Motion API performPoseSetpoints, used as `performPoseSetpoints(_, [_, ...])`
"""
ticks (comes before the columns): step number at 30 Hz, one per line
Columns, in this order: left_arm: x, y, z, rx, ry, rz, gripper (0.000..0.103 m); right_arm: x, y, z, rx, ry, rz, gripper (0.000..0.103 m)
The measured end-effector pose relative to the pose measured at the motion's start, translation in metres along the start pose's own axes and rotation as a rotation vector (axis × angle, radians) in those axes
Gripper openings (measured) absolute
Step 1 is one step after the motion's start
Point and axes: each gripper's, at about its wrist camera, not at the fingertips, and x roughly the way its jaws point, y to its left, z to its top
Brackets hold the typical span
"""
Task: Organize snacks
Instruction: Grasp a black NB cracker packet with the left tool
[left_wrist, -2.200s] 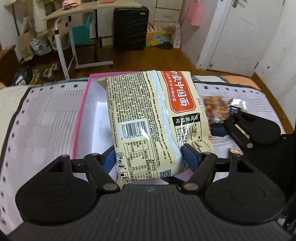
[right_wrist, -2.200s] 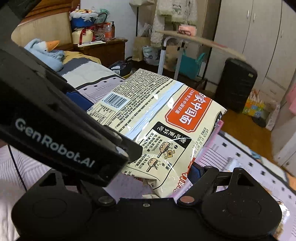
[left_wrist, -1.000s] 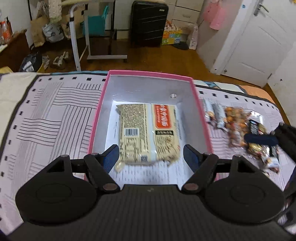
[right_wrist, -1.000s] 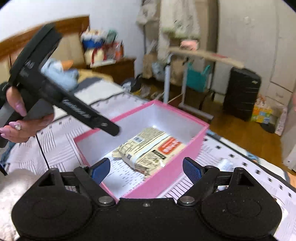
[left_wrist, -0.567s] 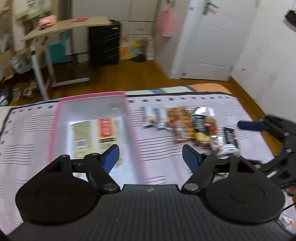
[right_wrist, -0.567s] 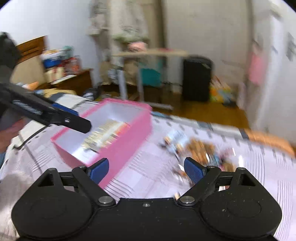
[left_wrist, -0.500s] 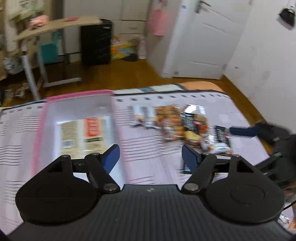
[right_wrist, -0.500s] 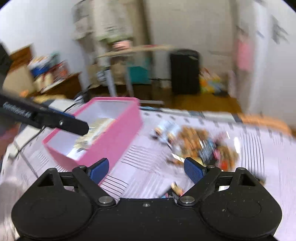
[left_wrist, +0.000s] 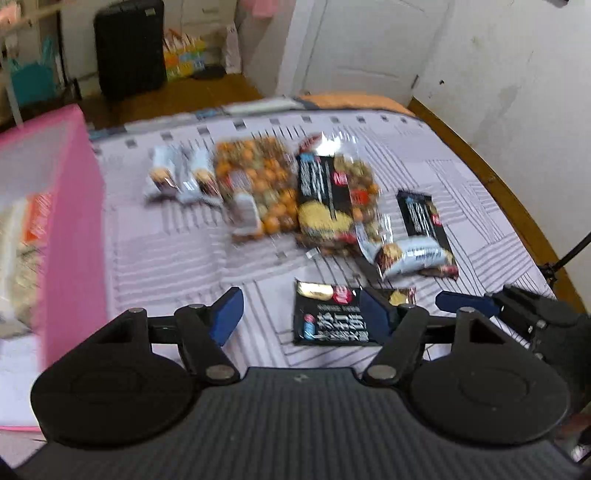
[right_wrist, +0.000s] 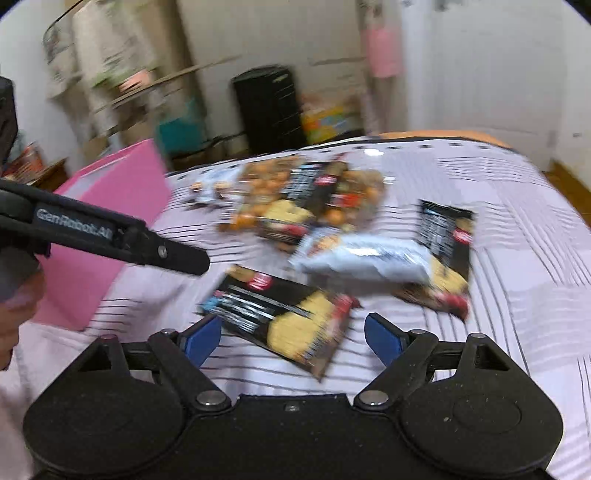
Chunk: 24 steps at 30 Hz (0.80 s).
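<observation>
Both grippers hang low over the bedspread (left_wrist: 177, 258), and neither is grasping anything. The left gripper (left_wrist: 301, 314) has its blue fingers spread wide with only cloth between the pads; the right gripper (right_wrist: 293, 338) is spread just as wide.

Nearest the right gripper lies a black snack packet (right_wrist: 284, 317), flat on the bedspread, with its near corner reaching in between the blue fingers. In the right wrist view its long axis runs slantwise, from upper left down to lower right. The same packet shows in the left wrist view (left_wrist: 330, 319) just inside that gripper's right finger, and there its long side runs across the picture.

A little further off is a pale blue-white wrapper (right_wrist: 365, 258), lying crosswise, its long side left to right. It overlaps the lower part of a second black packet (right_wrist: 448, 243), whose length runs away from the grippers.

Beyond those sits the main heap — clear bags of orange and brown nuts (left_wrist: 258, 184) with a third black packet (left_wrist: 325, 199) lying on top, pointing away. A few small grey bars (left_wrist: 181, 177) rest beside the heap on the box side.

To the left stands the pink box (left_wrist: 74, 236), open at the top. Inside it lies a cream noodle pack with an orange label (left_wrist: 26, 236), blurred, its long side running front to back.
</observation>
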Motion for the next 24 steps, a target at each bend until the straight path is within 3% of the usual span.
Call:
performPoseSetpoints(3, [0.032,-0.001,-0.010,0.042,0.046,-0.005,0.066,0.006,0.004,-0.013,-0.045,-0.028,-0.011,0.085])
performPoseSetpoints(5, [0.052,0.005,-0.016,0.002,0.091,-0.017,0.066,0.012,0.005,-0.014,-0.055,-0.013,-0.005,0.082])
performPoseSetpoints(7, [0.057,0.012,-0.019,-0.046,0.066,-0.049,0.066,0.019,0.005,-0.014,-0.060,-0.013,-0.017,0.082])
performPoseSetpoints(10, [0.059,0.011,-0.018,-0.028,0.044,-0.083,0.065,0.024,0.003,-0.012,-0.063,-0.015,-0.008,0.080])
performPoseSetpoints(13, [0.062,0.013,-0.018,-0.055,0.053,-0.158,0.047,0.026,0.005,-0.010,-0.083,-0.016,-0.022,0.077])
performPoseSetpoints(15, [0.062,0.009,-0.019,-0.035,0.057,-0.170,0.045,0.025,0.004,-0.012,-0.075,-0.017,-0.028,0.077])
performPoseSetpoints(19, [0.061,0.002,-0.021,-0.030,0.066,-0.167,0.045,0.026,0.006,-0.012,-0.064,0.003,-0.040,0.090])
performPoseSetpoints(24, [0.059,-0.007,-0.024,-0.052,0.100,-0.167,0.052,0.033,0.020,-0.013,-0.115,0.016,-0.078,0.096])
